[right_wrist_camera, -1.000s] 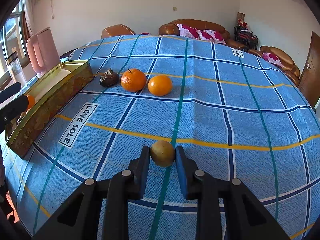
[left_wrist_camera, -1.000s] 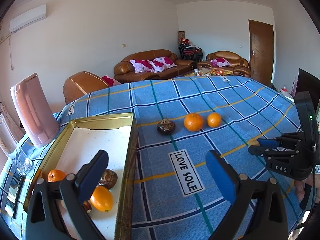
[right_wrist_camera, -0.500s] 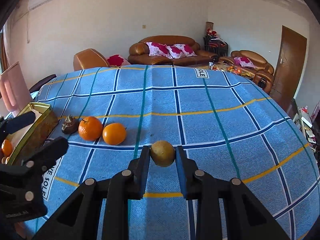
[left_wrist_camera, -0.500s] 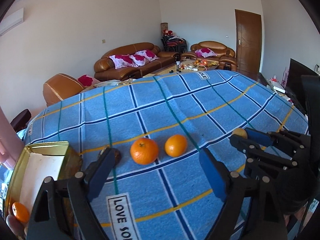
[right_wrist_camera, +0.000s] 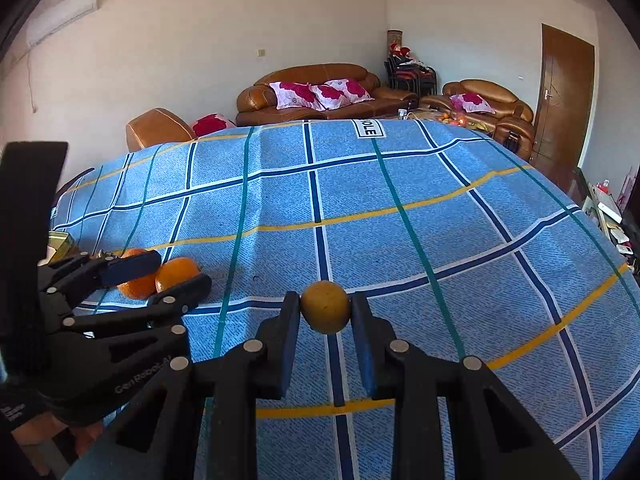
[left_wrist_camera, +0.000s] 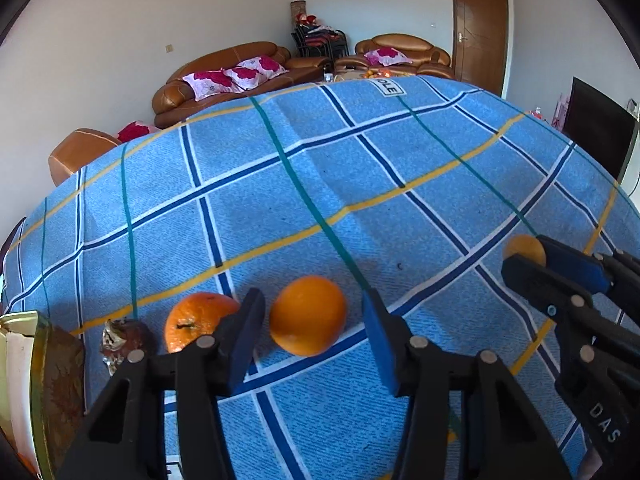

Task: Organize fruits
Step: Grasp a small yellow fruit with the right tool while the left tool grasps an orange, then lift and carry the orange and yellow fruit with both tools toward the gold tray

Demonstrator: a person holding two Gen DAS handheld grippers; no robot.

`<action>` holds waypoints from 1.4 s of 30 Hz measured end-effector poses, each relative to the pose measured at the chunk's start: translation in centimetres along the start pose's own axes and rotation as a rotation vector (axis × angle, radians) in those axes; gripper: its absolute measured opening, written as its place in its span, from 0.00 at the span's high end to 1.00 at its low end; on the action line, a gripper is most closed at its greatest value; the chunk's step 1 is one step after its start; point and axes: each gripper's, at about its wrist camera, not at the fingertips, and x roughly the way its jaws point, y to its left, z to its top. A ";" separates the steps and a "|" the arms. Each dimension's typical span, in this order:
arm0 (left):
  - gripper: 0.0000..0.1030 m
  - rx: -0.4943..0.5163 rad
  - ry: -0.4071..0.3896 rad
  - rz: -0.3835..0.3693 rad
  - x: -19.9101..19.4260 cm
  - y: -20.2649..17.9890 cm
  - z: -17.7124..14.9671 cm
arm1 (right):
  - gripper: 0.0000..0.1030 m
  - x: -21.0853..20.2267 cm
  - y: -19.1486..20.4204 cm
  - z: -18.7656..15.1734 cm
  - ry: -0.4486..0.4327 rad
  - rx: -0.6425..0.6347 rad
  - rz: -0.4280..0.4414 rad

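Woven blue plaid cloth (left_wrist_camera: 360, 184), round glossy orange (left_wrist_camera: 307, 315) low centre between left gripper (left_wrist_camera: 310, 334) pads, jaws just closing, not yet touching, angled down, right gripper (right_wrist_camera: 326, 314) clamped on dull yellowish fruit (right_wrist_camera: 326, 307), gold tin (left_wrist_camera: 24, 380) lower left.

We read "OLE" on a white rectangular label (right_wrist_camera: 369, 128) on the blue checked tablecloth (right_wrist_camera: 400, 200), "DAS" on the black right gripper (left_wrist_camera: 524, 258), and "Gen Robot" on the black left gripper (right_wrist_camera: 160, 270).
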 end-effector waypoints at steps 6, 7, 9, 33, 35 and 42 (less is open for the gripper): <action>0.61 -0.042 0.050 -0.077 0.9 0.8 0.0 | 0.73 0.3 0.0 0.0 0.012 0.006 0.005; 0.61 -0.044 0.048 -0.083 0.8 0.9 -0.1 | 0.73 0.3 0.0 0.0 0.016 0.002 0.007; 0.62 -0.046 0.031 -0.097 0.3 1.0 -0.2 | 0.73 0.3 0.1 0.1 0.016 -0.003 0.020; 0.62 -0.094 -0.153 -0.097 -3.7 2.5 -0.8 | 0.73 -1.4 0.3 0.0 -0.070 -0.021 -0.001; 0.62 -0.098 -0.166 -0.093 -3.8 2.5 -0.8 | 0.73 -1.8 0.5 -0.1 -0.088 -0.031 -0.003; 0.62 -0.092 -0.228 -0.084 -4.9 2.4 -1.0 | 0.73 -2.7 1.1 -0.2 -0.144 -0.060 -0.010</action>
